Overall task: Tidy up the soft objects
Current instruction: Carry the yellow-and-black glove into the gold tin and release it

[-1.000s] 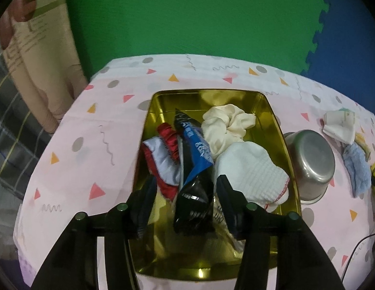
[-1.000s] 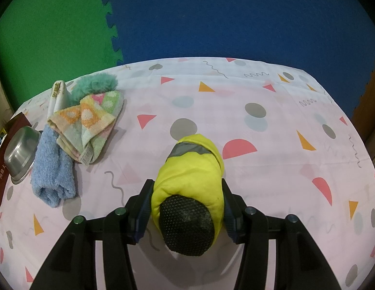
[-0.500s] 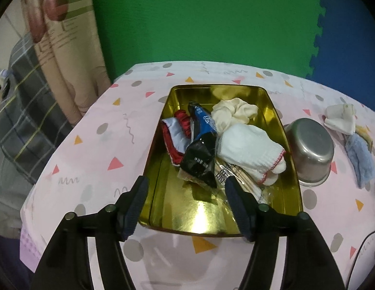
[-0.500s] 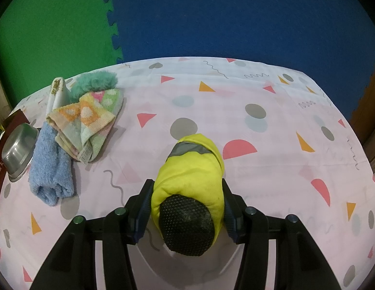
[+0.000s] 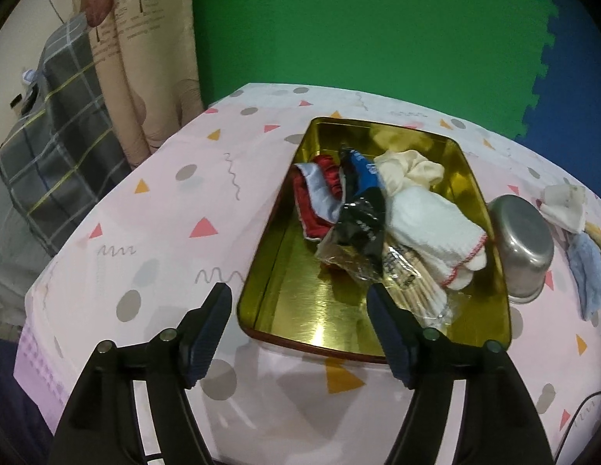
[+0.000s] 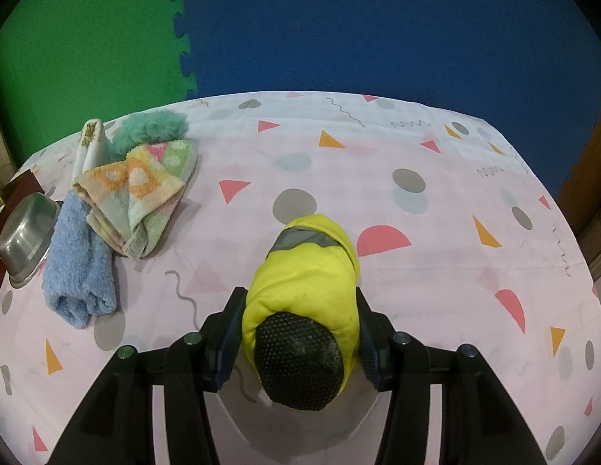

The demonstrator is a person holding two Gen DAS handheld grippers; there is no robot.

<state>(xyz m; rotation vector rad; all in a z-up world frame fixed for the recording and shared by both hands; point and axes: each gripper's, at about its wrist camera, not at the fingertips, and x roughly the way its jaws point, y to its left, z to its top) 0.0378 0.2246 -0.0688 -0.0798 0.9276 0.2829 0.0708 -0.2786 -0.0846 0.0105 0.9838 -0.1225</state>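
A gold tin tray [image 5: 472, 178] holds a white glove [image 5: 432, 224], a cream cloth [image 5: 408, 168], a red and pale-blue cloth [image 5: 317, 193] and a black and blue packet [image 5: 360, 217]. My left gripper [image 5: 300, 317] hovers at the tray's near end, jaws opening, nothing between them. In the right wrist view my right gripper [image 6: 298, 321] is shut on a rolled yellow glove with a black dotted palm [image 6: 304, 302], held just above the tablecloth. A blue fuzzy cloth [image 6: 79, 271], a patterned towel [image 6: 141, 190] and a teal fluffy cloth [image 6: 153, 128] lie at the left.
An upturned steel bowl [image 5: 523, 244] sits right of the tray, also seen as the steel bowl [image 6: 25, 232] at the left edge. A white folded cloth [image 5: 563, 205] and blue cloth [image 5: 587, 279] lie beyond it. The pink patterned tablecloth [image 6: 416, 193] drops off at the table's edges.
My left gripper let go of the black and blue packet, pulled back from the tray and widened its jaws. The packet now lies in the tray. My right gripper has not moved.
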